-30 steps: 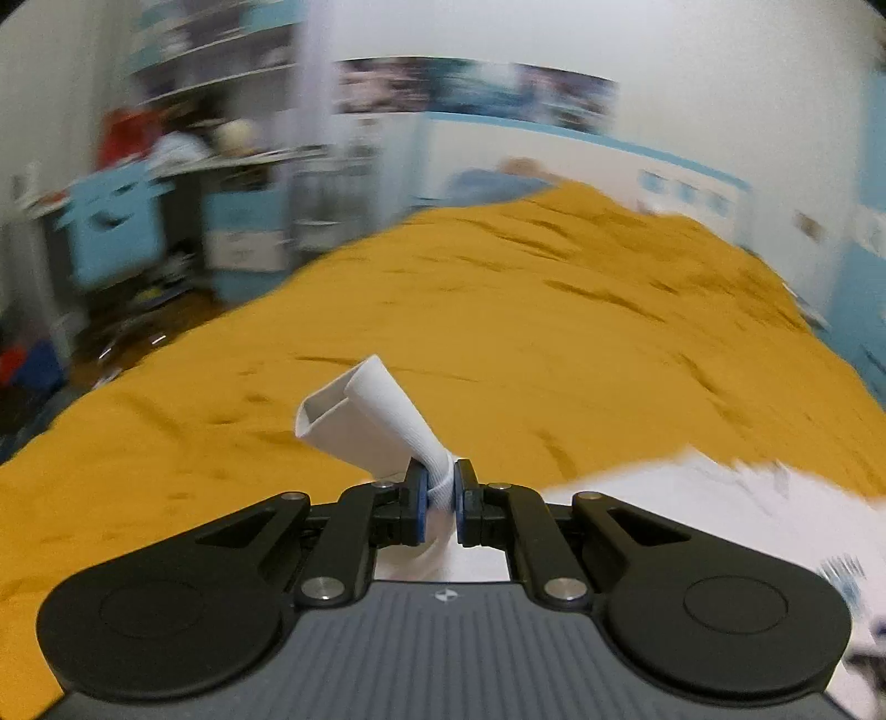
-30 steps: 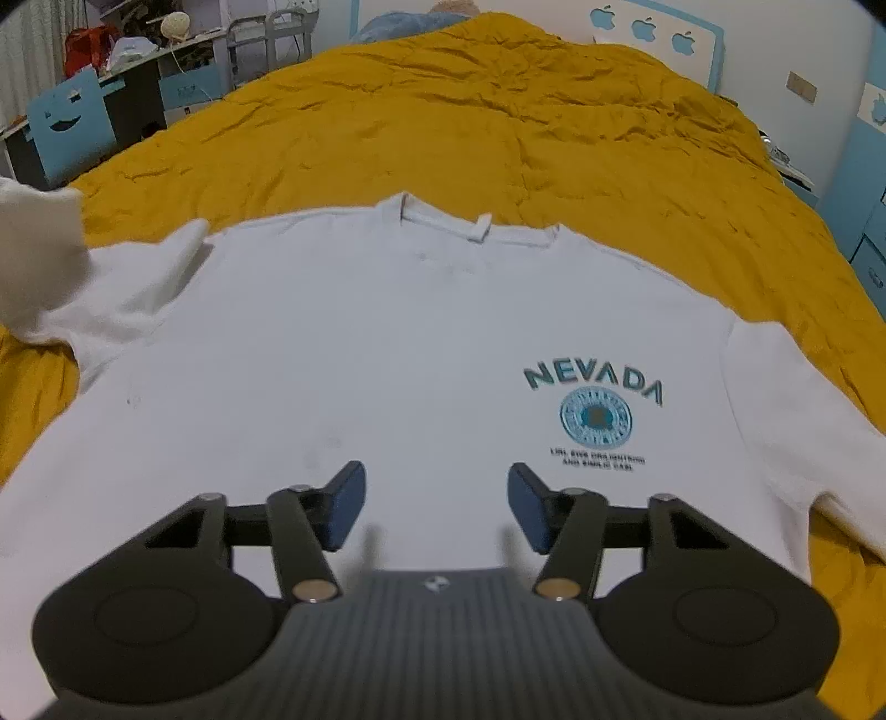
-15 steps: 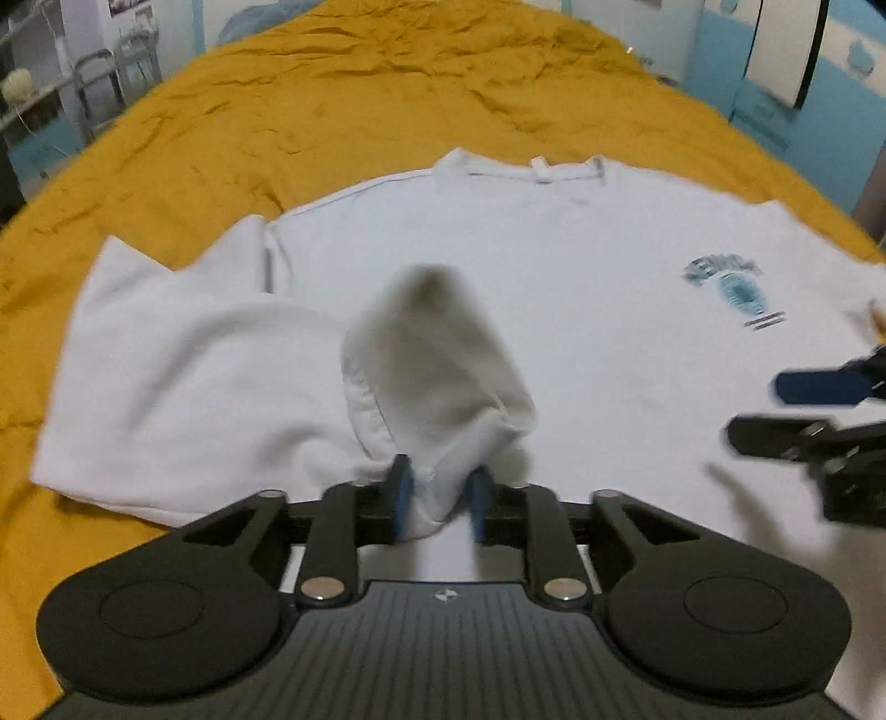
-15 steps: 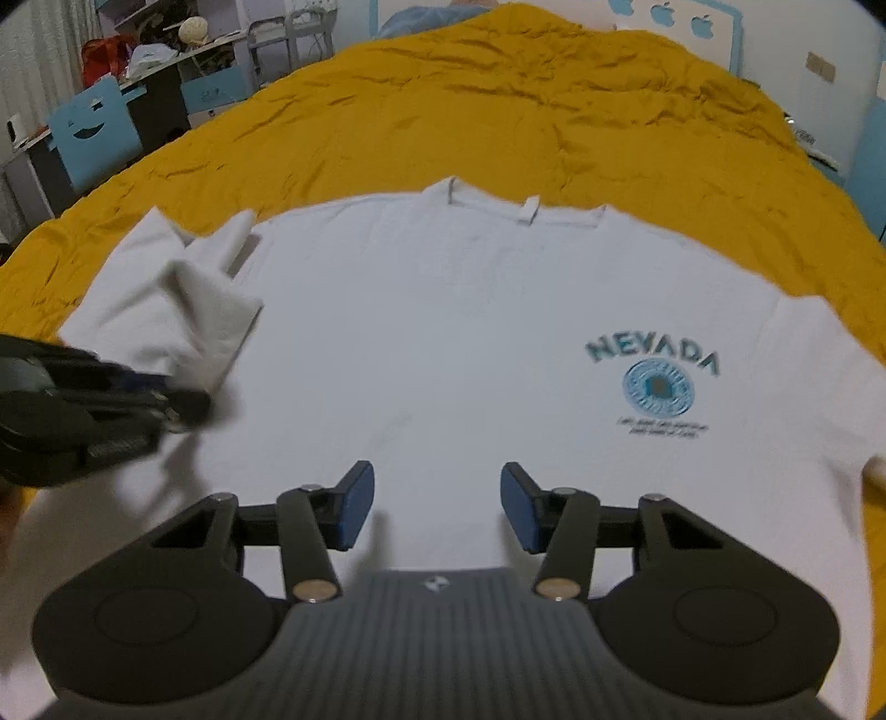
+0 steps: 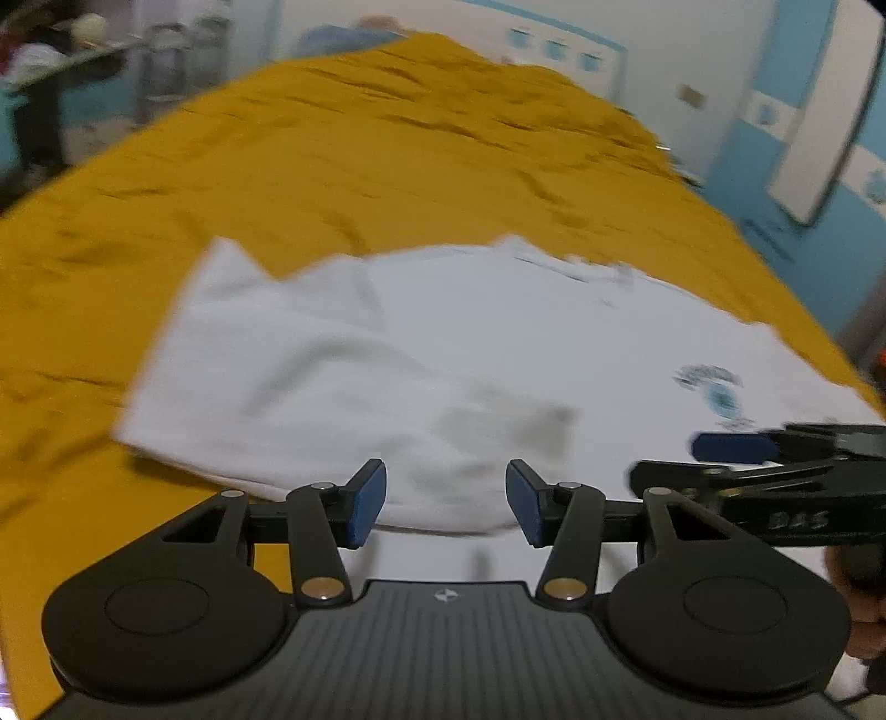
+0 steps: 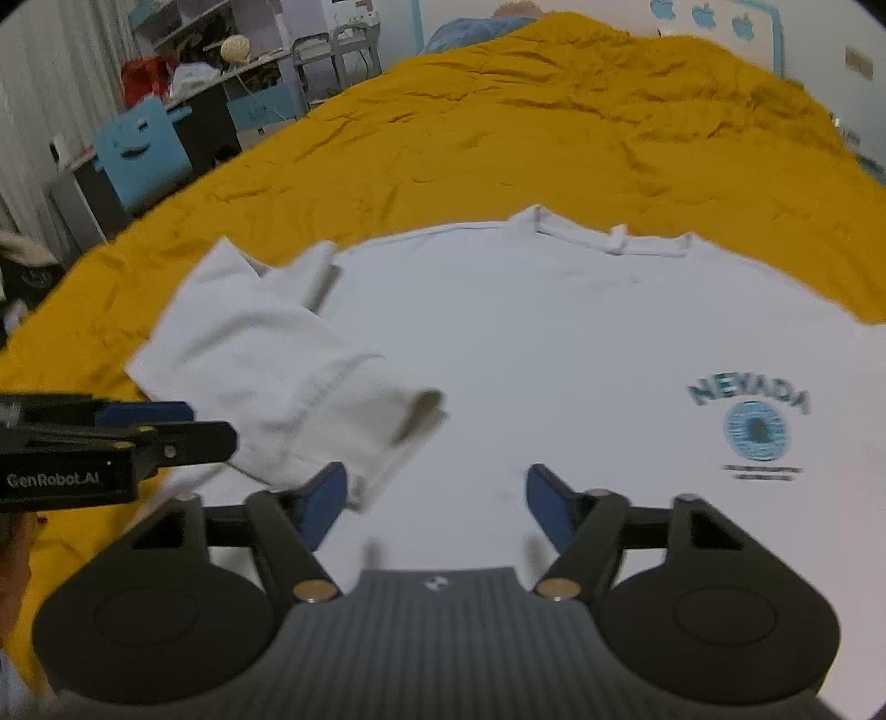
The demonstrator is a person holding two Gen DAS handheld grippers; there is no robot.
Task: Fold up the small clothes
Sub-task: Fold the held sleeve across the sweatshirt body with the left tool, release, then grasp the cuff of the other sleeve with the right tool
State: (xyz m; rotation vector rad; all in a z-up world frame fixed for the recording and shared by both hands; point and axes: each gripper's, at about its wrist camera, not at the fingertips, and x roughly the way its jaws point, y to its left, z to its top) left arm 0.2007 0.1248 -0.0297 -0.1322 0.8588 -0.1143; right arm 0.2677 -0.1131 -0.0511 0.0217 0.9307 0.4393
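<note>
A white long-sleeved shirt (image 6: pixel 554 343) with a teal NEVADA print (image 6: pixel 750 410) lies flat, front up, on the yellow bedspread (image 6: pixel 498 138). Its left sleeve (image 6: pixel 288 365) is folded inward, the cuff (image 6: pixel 421 412) resting on the shirt body. My left gripper (image 5: pixel 446 501) is open and empty just in front of the folded sleeve (image 5: pixel 332 387). It also shows at the left of the right wrist view (image 6: pixel 160 426). My right gripper (image 6: pixel 437 501) is open and empty above the shirt's lower middle. It shows at the right of the left wrist view (image 5: pixel 736 459).
The bedspread covers a wide bed reaching far back. A desk with clutter, a blue smiley chair (image 6: pixel 144 149) and shelves stand to the left of the bed. A white and blue headboard wall (image 5: pixel 554 50) is at the back.
My left gripper carried the sleeve cuff over the shirt, opened and let it go. The sleeve now lies folded on the shirt. The right gripper stayed open and shifted a little.
</note>
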